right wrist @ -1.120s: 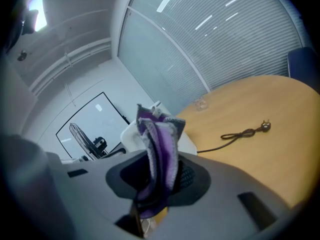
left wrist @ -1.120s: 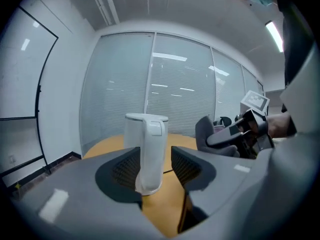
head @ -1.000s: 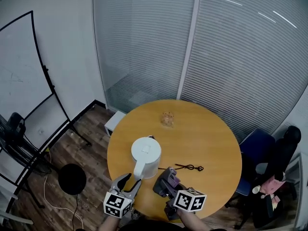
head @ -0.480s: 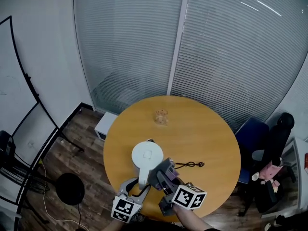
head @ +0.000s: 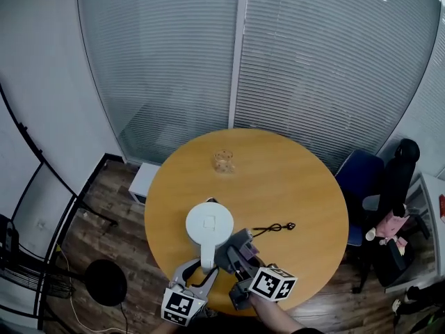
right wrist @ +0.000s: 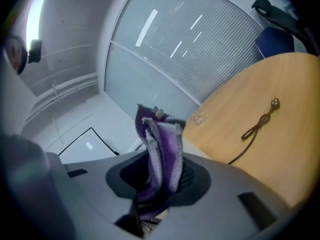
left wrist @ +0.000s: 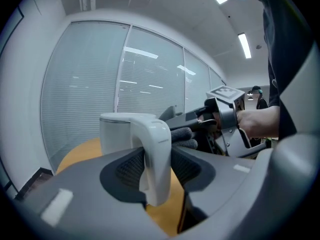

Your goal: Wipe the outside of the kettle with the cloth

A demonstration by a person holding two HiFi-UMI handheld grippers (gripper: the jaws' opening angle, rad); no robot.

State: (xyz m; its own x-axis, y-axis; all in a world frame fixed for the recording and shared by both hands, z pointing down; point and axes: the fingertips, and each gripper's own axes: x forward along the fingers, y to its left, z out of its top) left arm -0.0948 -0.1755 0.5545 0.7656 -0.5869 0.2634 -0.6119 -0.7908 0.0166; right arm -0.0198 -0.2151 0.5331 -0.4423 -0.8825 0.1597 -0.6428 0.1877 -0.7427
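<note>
A white kettle [head: 208, 224] stands on the round wooden table [head: 292, 186], its handle [head: 206, 257] pointing toward me. My left gripper [head: 197, 270] has a jaw on each side of the handle [left wrist: 156, 159]; the jaws are closing and the pads lie against it. My right gripper [head: 233, 257] is shut on a purple and grey cloth [head: 240, 244], which it holds up against the kettle's right side. In the right gripper view the cloth [right wrist: 160, 154] stands upright between the jaws. In the left gripper view the cloth [left wrist: 185, 135] shows just right of the kettle [left wrist: 117, 131].
A black cable [head: 272, 227] lies on the table right of the kettle. A small glass object [head: 222, 161] sits near the far edge. A blue chair [head: 358, 183] stands at the table's right, and a glass wall with blinds rises behind the table.
My right gripper has carried the cloth leftward up against the kettle's side. My left gripper's jaws have come round the handle. The head view has shifted.
</note>
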